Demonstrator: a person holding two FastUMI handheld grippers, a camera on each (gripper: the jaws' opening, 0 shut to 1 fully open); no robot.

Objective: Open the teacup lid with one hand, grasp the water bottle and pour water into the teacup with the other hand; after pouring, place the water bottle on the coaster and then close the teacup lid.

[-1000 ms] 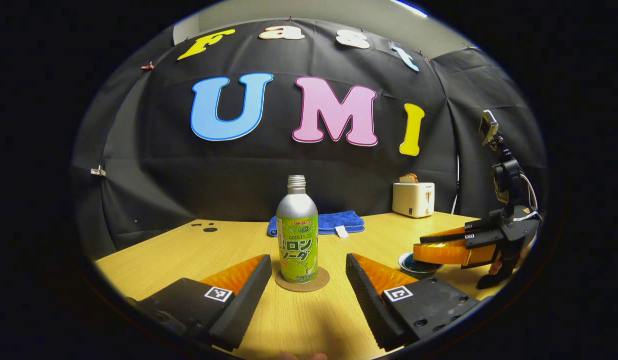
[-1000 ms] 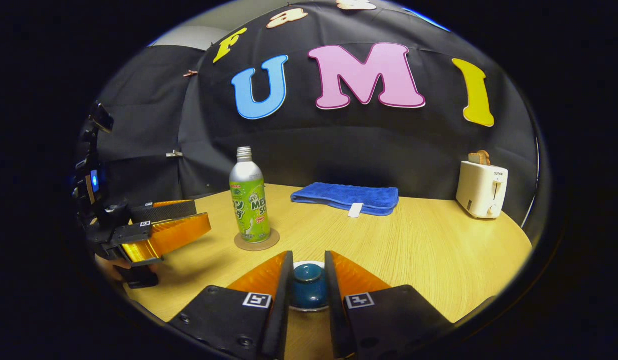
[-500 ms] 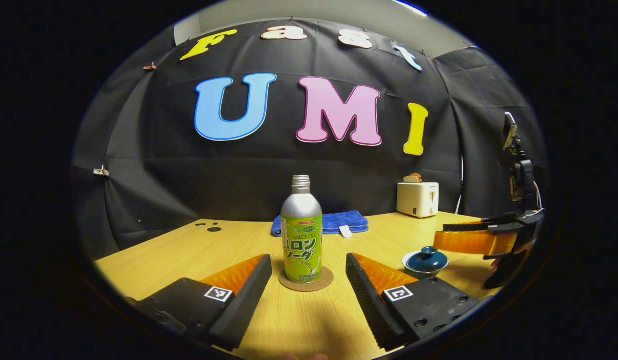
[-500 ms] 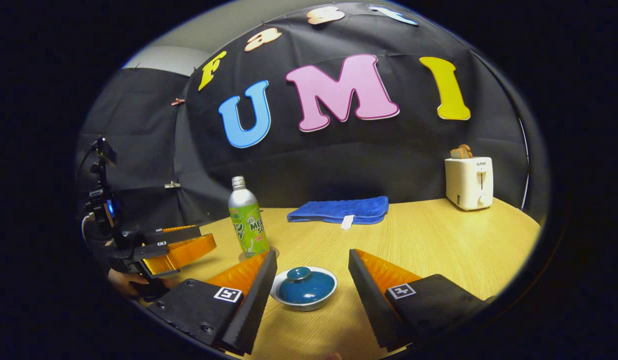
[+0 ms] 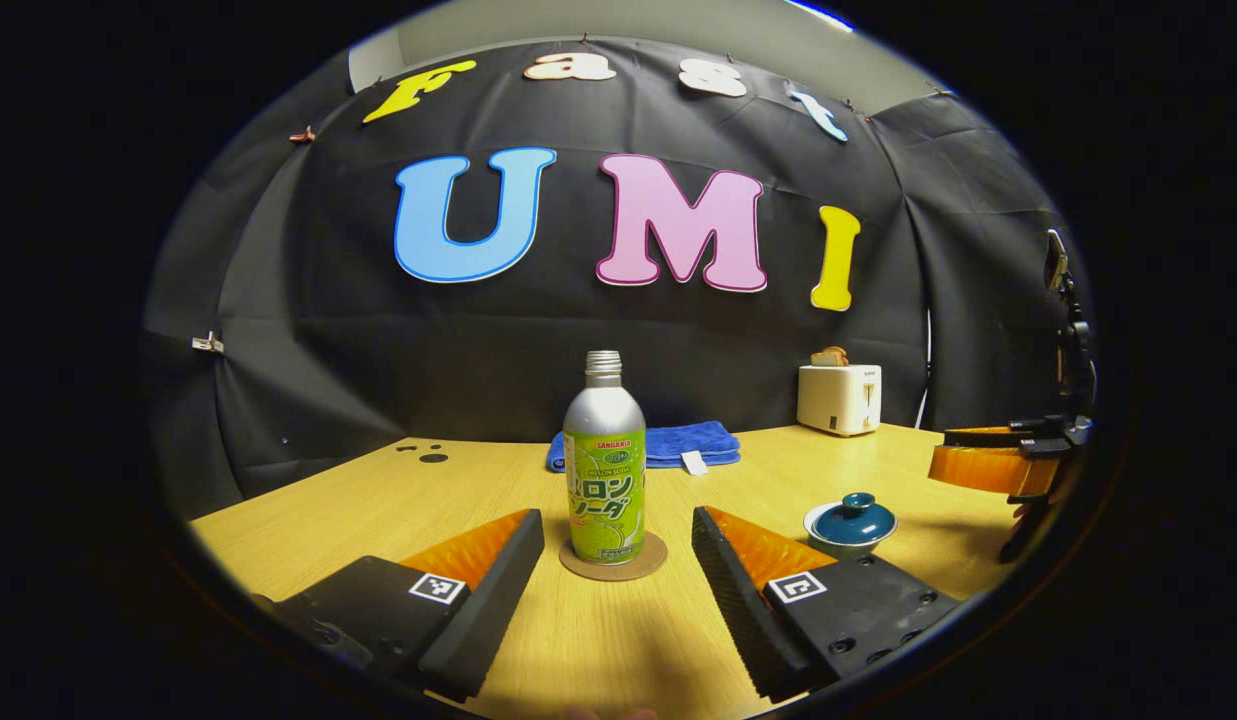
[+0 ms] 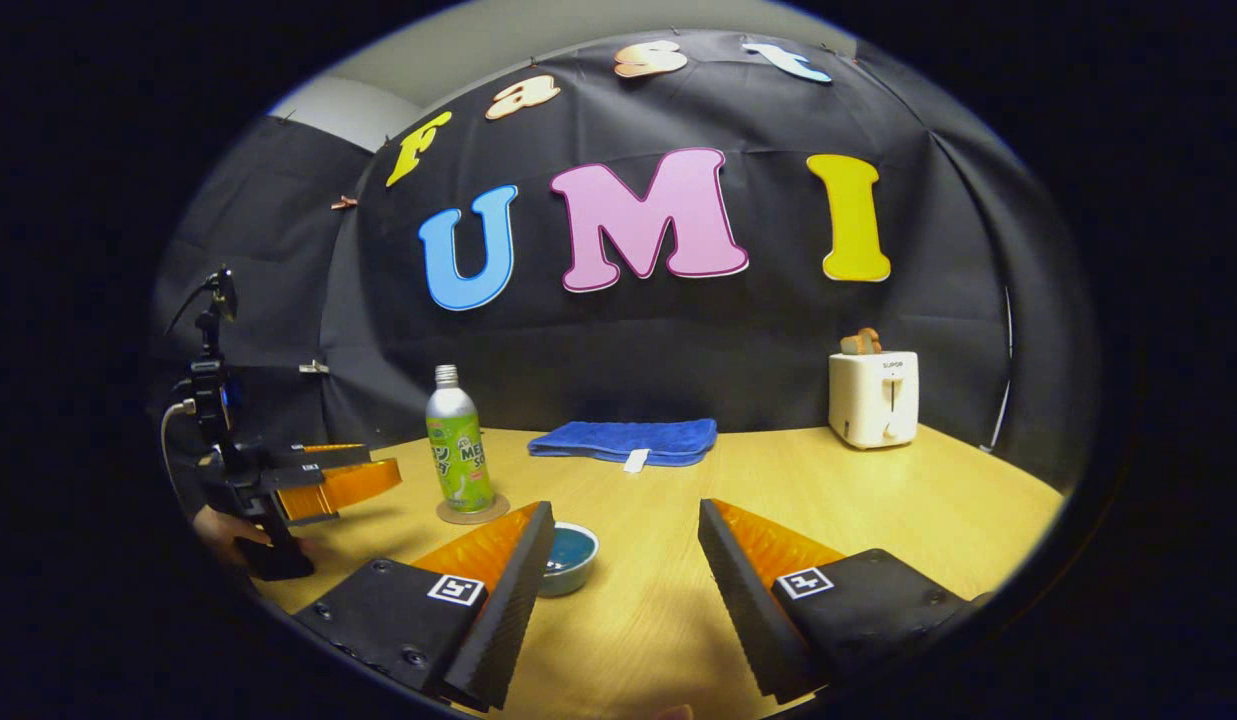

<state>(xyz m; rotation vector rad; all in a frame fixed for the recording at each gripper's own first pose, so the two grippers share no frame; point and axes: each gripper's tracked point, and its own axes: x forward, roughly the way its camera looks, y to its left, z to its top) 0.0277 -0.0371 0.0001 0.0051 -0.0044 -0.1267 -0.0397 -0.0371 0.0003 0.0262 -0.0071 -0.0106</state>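
The right gripper (image 6: 618, 560) has drawn back from the lidded blue teacup (image 5: 850, 521), fingers spread and empty. The left gripper (image 5: 618, 565), likewise spread, faces the green-labelled silver bottle (image 5: 604, 470) on its round cork coaster (image 5: 613, 568) on the pale wooden table (image 6: 878, 500).

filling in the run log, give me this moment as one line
bottle: upright on coaster | teacup: lid on | left gripper: open, facing bottle | right gripper: open, holding nothing
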